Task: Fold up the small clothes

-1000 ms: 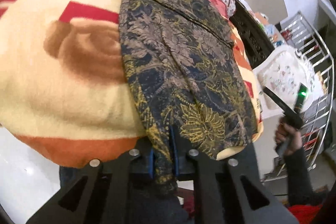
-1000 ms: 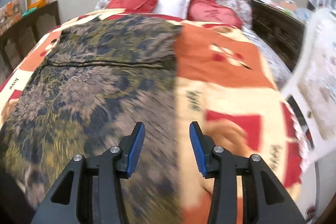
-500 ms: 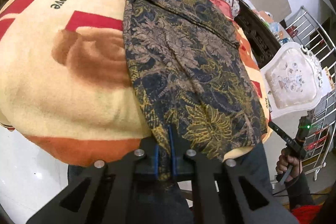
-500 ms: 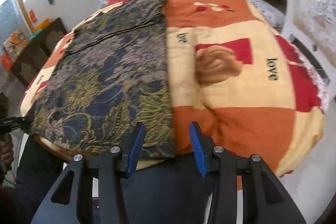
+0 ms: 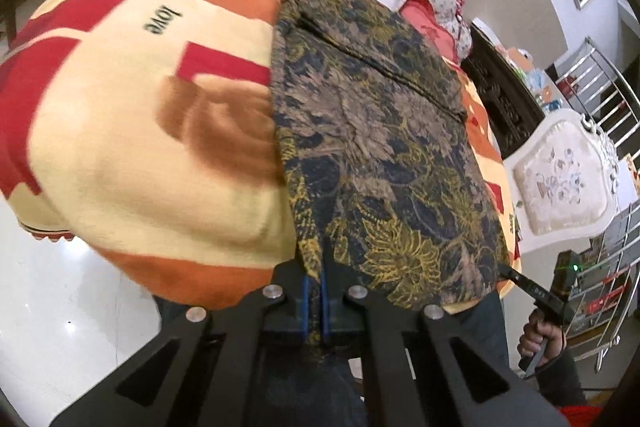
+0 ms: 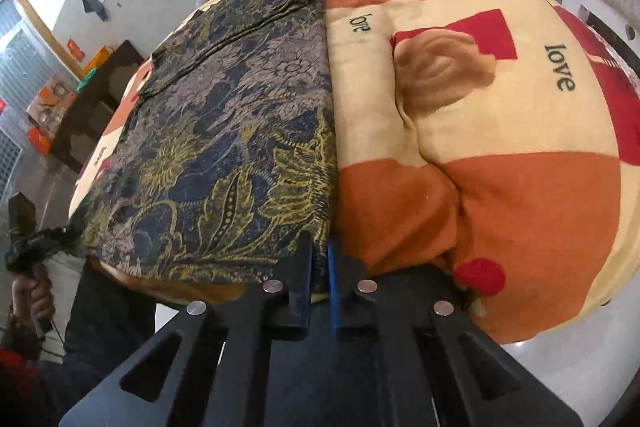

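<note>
Patterned garment [image 5: 372,147] lay flat on the bed blanket [image 5: 140,155]; left gripper [image 5: 315,303] and right gripper [image 6: 320,279] were clamped on its near corners; both should be lifted evenly.

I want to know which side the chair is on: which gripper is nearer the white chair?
Right. The right gripper pinches the garment corner beside the white chair; the left gripper holds the opposite corner.

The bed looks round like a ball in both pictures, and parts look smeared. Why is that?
Left wrist view: the fisheye lens bulges the blanket and curves the wall; its left edge is smeared by motion blur. Right wrist view: same bulge, sharper on the garment, with dark corners from the lens rim.
</note>
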The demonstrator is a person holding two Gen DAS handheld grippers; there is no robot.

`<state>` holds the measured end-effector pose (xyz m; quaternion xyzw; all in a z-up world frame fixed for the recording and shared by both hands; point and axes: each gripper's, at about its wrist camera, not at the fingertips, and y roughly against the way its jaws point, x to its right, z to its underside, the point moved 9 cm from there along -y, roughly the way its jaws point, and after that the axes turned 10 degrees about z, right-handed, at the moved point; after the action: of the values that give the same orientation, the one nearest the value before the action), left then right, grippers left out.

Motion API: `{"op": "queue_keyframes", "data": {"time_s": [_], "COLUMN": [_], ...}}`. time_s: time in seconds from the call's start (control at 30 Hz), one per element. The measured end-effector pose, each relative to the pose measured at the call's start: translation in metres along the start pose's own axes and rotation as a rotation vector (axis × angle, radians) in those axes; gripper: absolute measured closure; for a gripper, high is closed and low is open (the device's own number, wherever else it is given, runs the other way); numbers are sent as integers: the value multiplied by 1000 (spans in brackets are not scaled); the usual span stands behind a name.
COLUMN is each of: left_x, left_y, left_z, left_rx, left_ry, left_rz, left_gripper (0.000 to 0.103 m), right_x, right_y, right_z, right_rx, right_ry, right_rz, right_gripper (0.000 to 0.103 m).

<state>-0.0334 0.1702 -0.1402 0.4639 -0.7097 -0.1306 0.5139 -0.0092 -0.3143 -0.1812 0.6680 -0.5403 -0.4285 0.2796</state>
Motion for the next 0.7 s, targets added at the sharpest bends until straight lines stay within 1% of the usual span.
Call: {"op": "queue_keyframes", "data": {"time_s": [0.2, 0.3, 0.4, 0.43, 0.53, 0.57, 0.63, 0.7], "left_x": [5, 4, -10, -19, -40, -44, -41, -29], "left_y": [25, 38, 58, 67, 88, 93, 93, 83], "left_z": [-7, -10, -10, -10, -10, -4, 9, 26], "left_rx": [44, 55, 74, 84, 100, 94, 50, -25], "left_ry": [-31, -50, -43, -26, 31, 43, 27, -17], "left_rz": [3, -3, -34, -49, -48, -41, -16, 8], "left_gripper": [100, 100, 100, 100, 100, 100, 100, 100], "right_x": [-28, -37, -48, -52, -61, -61, -55, -45], "right_y": [35, 51, 65, 70, 85, 92, 104, 117], "right_z": [-10, -15, -13, -10, -1, 2, 4, 0], "right_rx": [73, 105, 117, 121, 125, 128, 142, 162], "right_ry": [86, 98, 104, 117, 149, 149, 135, 105], "right_rz": [-18, -31, -69, -81, -115, -129, -137, -128], "right_gripper": [96, 96, 96, 96, 96, 96, 96, 96]}}
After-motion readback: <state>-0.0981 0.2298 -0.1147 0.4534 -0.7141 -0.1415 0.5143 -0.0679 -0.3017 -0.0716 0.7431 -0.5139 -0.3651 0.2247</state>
